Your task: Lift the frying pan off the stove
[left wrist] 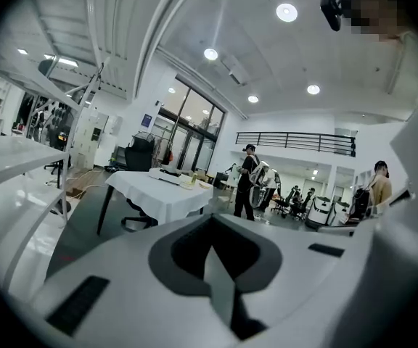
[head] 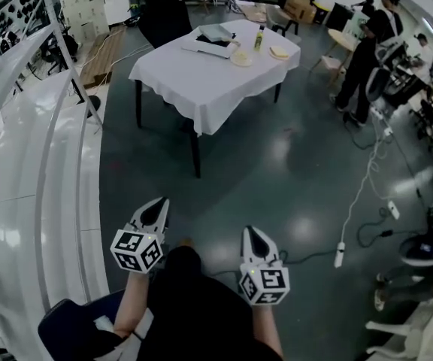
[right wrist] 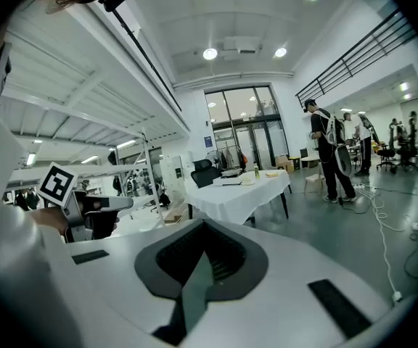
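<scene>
Far ahead stands a table under a white cloth [head: 201, 89], also seen in the left gripper view [left wrist: 158, 191] and the right gripper view [right wrist: 238, 191]. A flat white stove [head: 210, 47] lies on it with something dark and grey on top; the frying pan is too distant to make out. My left gripper [head: 155, 210] and right gripper [head: 255, 239] hang close to my body, well short of the table. Both are shut with nothing between the jaws [left wrist: 212, 259] [right wrist: 198, 274]. The left gripper's marker cube [right wrist: 56, 183] shows in the right gripper view.
A green bottle [head: 259, 37] and plates [head: 279, 52] share the table. A black chair [head: 164, 13] stands behind it. White racking [head: 43, 164] runs along the left. A person in black [head: 367, 43] stands at the right. A cable with power strip [head: 340, 254] lies on the floor.
</scene>
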Action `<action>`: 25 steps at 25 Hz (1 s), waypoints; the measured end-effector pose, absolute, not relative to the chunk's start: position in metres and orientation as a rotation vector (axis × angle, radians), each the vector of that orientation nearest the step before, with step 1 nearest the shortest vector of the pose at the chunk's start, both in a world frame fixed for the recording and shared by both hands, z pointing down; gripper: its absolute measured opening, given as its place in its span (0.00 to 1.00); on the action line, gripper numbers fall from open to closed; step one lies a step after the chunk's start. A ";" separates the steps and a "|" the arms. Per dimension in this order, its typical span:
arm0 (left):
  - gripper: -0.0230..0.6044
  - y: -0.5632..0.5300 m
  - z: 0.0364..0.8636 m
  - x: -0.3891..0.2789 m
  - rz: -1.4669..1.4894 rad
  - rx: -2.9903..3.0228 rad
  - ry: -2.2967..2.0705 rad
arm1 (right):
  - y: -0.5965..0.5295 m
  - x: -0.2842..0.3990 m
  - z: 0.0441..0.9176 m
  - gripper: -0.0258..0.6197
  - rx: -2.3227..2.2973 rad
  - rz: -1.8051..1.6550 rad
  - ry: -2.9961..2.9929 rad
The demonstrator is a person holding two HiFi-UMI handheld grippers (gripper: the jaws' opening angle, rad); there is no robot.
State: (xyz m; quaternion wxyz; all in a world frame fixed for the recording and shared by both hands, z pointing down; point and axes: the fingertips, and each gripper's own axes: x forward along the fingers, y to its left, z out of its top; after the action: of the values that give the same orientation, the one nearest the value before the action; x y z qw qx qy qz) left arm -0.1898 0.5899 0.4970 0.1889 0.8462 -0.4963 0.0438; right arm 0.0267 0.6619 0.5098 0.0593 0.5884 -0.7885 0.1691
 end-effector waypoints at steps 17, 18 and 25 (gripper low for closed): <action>0.47 0.607 0.498 -0.187 0.091 2.384 -1.371 | 0.668 0.010 0.511 0.05 1.756 0.493 -2.413; 0.47 0.604 0.497 -0.187 0.082 2.387 -1.373 | 0.665 0.010 0.510 0.05 1.754 0.492 -2.415; 0.47 0.564 0.490 -0.193 0.043 2.410 -1.395 | 0.624 0.008 0.514 0.05 1.751 0.512 -2.391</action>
State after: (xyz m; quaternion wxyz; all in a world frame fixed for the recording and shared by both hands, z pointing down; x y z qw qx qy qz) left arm -0.1931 0.5642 0.4900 0.1772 0.8517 -0.4930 0.0152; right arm 0.0075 0.6235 0.5145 0.0671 0.5809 -0.7933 0.1699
